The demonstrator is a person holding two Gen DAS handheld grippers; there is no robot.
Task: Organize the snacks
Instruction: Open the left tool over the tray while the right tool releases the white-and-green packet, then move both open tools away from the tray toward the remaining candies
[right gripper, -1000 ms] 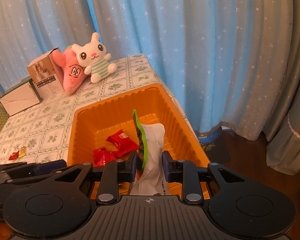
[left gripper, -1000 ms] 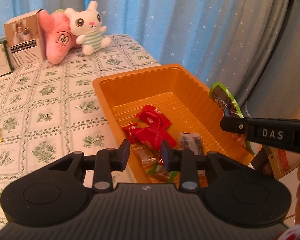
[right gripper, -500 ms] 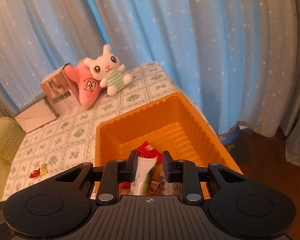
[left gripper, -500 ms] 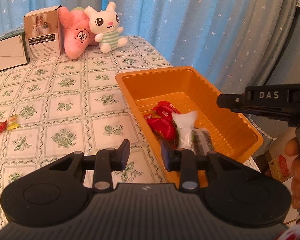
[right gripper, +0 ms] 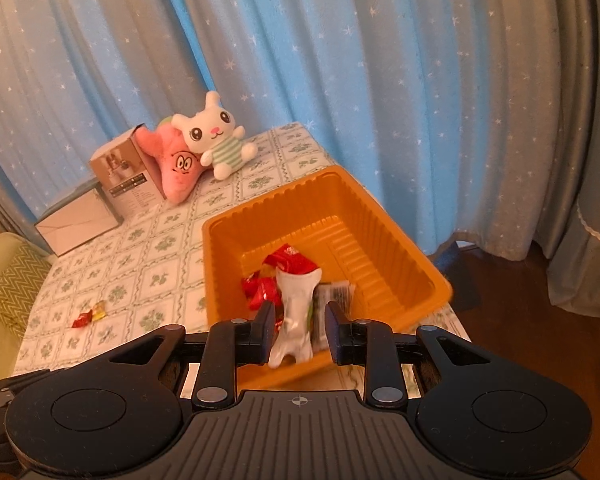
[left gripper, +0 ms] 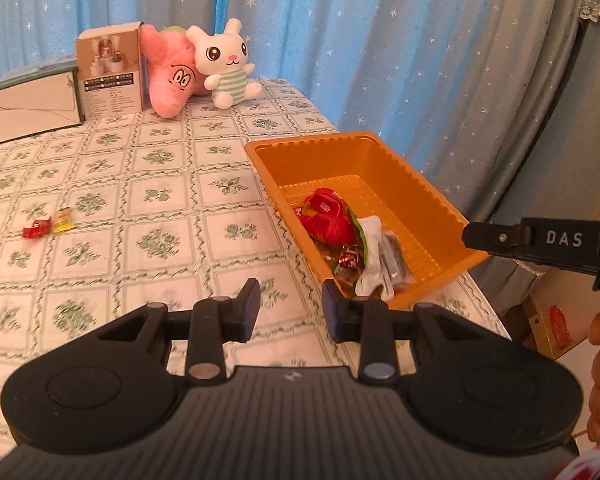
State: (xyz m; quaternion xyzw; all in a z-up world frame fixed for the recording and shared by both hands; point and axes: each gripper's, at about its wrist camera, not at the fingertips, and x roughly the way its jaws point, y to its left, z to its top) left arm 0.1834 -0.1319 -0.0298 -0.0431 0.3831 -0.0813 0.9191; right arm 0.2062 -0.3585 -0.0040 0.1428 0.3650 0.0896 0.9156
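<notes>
An orange tray (left gripper: 436, 204) (right gripper: 384, 236) stands at the table's right edge. It holds red snack packets (left gripper: 326, 220) (right gripper: 290, 260), a white and green packet (left gripper: 370, 256) (right gripper: 298, 300) and a dark packet (left gripper: 396, 256). Two small candies, red (left gripper: 36, 229) and yellow (left gripper: 63, 221), lie on the cloth at the left; they also show in the right wrist view (right gripper: 89, 314). My left gripper (left gripper: 290, 308) is open and empty above the cloth beside the tray. My right gripper (right gripper: 299, 330) is open above the tray's near end; the white packet lies below it in the tray.
A pink plush (left gripper: 168, 76), a white bunny plush (left gripper: 224, 62), a printed box (left gripper: 110, 74) and a flat box (left gripper: 30, 108) stand at the table's back. Blue starred curtains hang behind. The table edge runs just right of the tray.
My right gripper opened and let the white and green packet drop into the tray, then drew back. My left gripper pulled back and swung left, away from the tray.
</notes>
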